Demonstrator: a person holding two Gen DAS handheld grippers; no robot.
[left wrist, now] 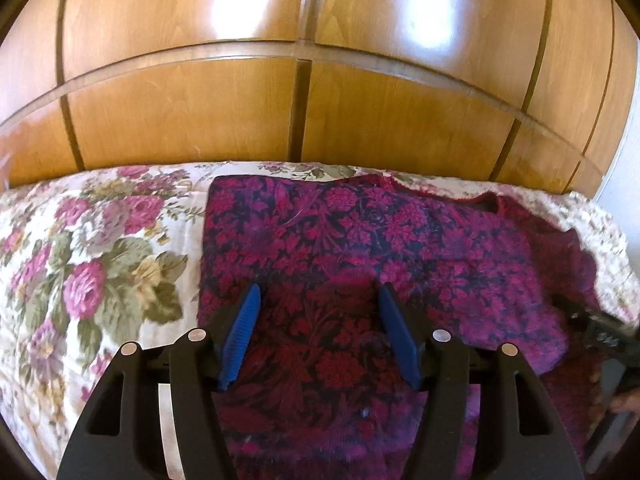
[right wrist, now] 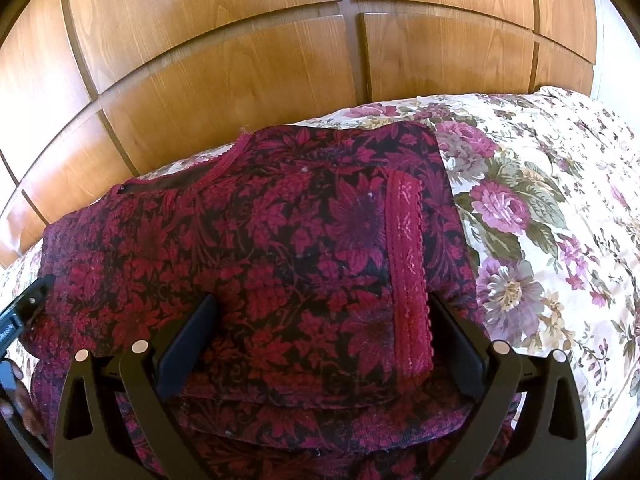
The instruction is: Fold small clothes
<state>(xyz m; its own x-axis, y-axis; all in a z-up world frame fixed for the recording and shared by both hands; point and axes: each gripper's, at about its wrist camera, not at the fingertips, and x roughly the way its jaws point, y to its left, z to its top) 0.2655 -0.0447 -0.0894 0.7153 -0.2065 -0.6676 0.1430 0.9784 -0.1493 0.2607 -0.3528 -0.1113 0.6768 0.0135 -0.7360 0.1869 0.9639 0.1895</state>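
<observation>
Lying flat on a floral bedspread [left wrist: 100, 248] is a magenta-and-dark floral knit garment [left wrist: 360, 240], partly folded, with a wooden panelled wardrobe [left wrist: 280, 100] seen behind the bed in both views.

Left wrist view, left to right: bedspread with pink roses is seen at the left edge; the garment's straight left edge is laid beside it. The left gripper [left wrist: 319, 292] is held over the garment's near part — jaws spread wide, nothing between the blue pads [left wrist: 240, 332], no cloth pinched. Further right, the neckline trim [left wrist: 476, 198] is seen near the far edge. At the far right, part of the right gripper [left wrist: 600, 332] is visible over the garment's edge; its state cannot be told from this view.

Right wrist view, left to right: a bit of the left gripper [right wrist: 20, 316] is seen at the left edge. The garment [right wrist: 240, 240] fills the centre, a folded layer on top with a red lace-like band [right wrist: 408, 264] running down its right side. The right gripper [right wrist: 320, 300] is held above the fold — released, black fingers [right wrist: 192, 344] apart on either side of the cloth, nothing clamped. Bedspread [right wrist: 540, 220] is seen to the right.
</observation>
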